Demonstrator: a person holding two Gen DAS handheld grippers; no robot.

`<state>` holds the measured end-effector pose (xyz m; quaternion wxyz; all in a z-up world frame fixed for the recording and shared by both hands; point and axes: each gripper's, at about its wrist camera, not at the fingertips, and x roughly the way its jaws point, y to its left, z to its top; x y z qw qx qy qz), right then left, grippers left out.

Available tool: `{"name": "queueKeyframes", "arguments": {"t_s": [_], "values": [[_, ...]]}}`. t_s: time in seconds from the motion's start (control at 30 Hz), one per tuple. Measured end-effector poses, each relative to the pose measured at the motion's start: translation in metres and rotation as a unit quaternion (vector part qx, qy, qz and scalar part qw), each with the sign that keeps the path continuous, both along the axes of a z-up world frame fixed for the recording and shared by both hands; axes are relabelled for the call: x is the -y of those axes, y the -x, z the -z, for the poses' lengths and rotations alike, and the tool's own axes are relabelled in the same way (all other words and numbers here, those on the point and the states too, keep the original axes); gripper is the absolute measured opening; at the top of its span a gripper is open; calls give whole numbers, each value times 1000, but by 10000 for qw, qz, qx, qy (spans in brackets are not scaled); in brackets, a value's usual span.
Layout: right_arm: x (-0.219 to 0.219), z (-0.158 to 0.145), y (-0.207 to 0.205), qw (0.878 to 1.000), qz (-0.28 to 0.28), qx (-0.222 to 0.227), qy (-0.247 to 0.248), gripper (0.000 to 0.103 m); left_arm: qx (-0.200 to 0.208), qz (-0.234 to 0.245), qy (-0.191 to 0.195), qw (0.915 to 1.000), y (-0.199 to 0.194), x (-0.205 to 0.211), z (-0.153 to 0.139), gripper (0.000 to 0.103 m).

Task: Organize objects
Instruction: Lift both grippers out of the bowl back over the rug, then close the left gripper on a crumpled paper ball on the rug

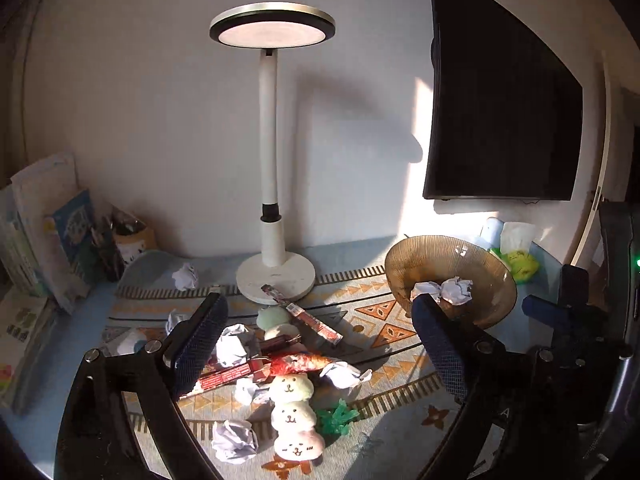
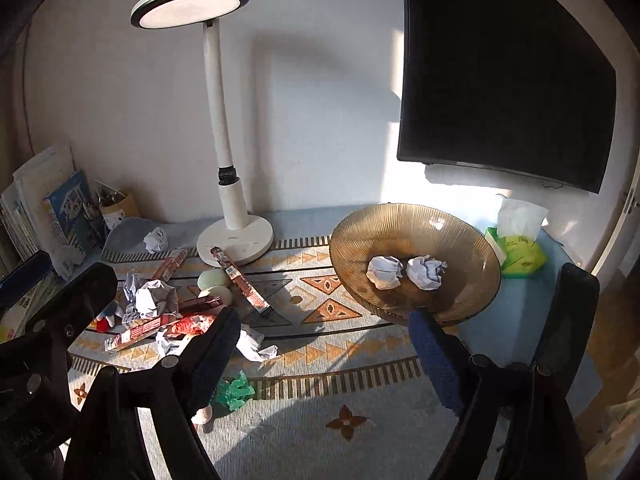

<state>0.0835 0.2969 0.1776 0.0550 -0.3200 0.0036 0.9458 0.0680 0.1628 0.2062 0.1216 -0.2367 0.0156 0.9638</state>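
A brown ribbed glass bowl (image 2: 416, 224) stands on the patterned mat at right and holds two crumpled paper balls (image 2: 385, 272); it also shows in the left wrist view (image 1: 432, 252). Several more paper balls (image 1: 234, 440), red snack wrappers (image 1: 298, 362), long red boxes (image 2: 240, 276), a stacked plush toy (image 1: 292, 416) and a green crinkled piece (image 1: 336, 416) lie scattered on the mat. My left gripper (image 1: 320, 344) is open and empty above the clutter. My right gripper (image 2: 324, 344) is open and empty, in front of the bowl.
A white desk lamp (image 1: 276, 272) stands at the back centre. Books and a pen holder (image 1: 52, 232) lean at the left. A dark monitor (image 2: 504, 68) hangs at right. A green tissue pack (image 2: 520, 248) sits behind the bowl.
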Motion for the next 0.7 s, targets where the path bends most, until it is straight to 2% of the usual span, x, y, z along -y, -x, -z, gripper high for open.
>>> {"name": "queueKeyframes", "arguments": {"t_s": [0.2, 0.33, 0.5, 0.7], "values": [[32, 32, -15, 9995, -287, 89, 50, 87, 329, -721, -33, 9969, -22, 60, 28, 96], [38, 70, -10, 9990, -317, 284, 164, 89, 556, -1165, 161, 9915, -30, 88, 71, 96], [38, 108, 0, 9974, -380, 424, 436, 89, 1015, -1398, -149, 9848, -21, 129, 121, 96], [41, 126, 9, 9967, -567, 389, 436, 89, 1249, -1521, -212, 9802, -7, 149, 153, 96]]}}
